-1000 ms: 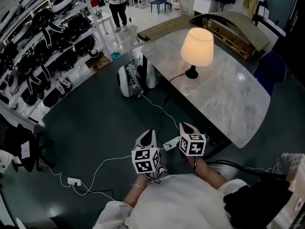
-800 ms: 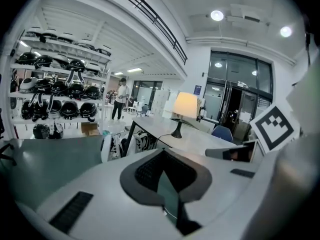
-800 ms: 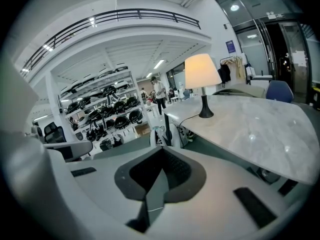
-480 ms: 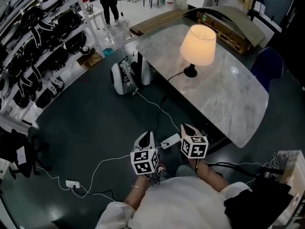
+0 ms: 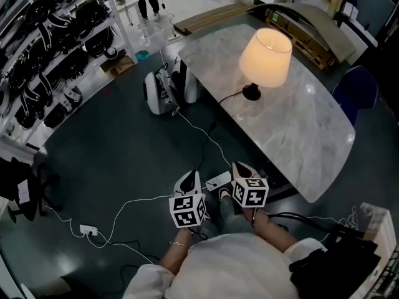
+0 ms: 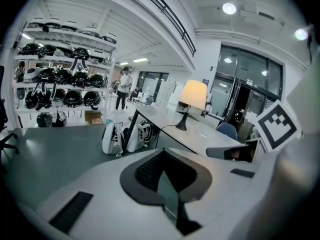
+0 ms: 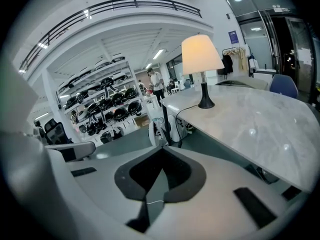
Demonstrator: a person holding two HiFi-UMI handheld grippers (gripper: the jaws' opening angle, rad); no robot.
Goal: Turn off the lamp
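The lamp is lit, with a cream shade and a black base, and it stands on the marble table; it also shows as the lamp and the lamp in the gripper views. Its black cord runs off the table's near edge. My left gripper and right gripper hang side by side over the floor, close to my body and well short of the table. Both are shut with nothing between the jaws.
A white power strip lies on the dark floor between the grippers, with white cables leading to another plug block. Two white bags lean by the table's end. Shelves of helmets line the left. A blue chair stands beyond the table.
Both grippers have sunk a little and shifted forward over the floor. The view has tipped, so the lamp and table sit slightly lower and to the right. Jaws stay shut.
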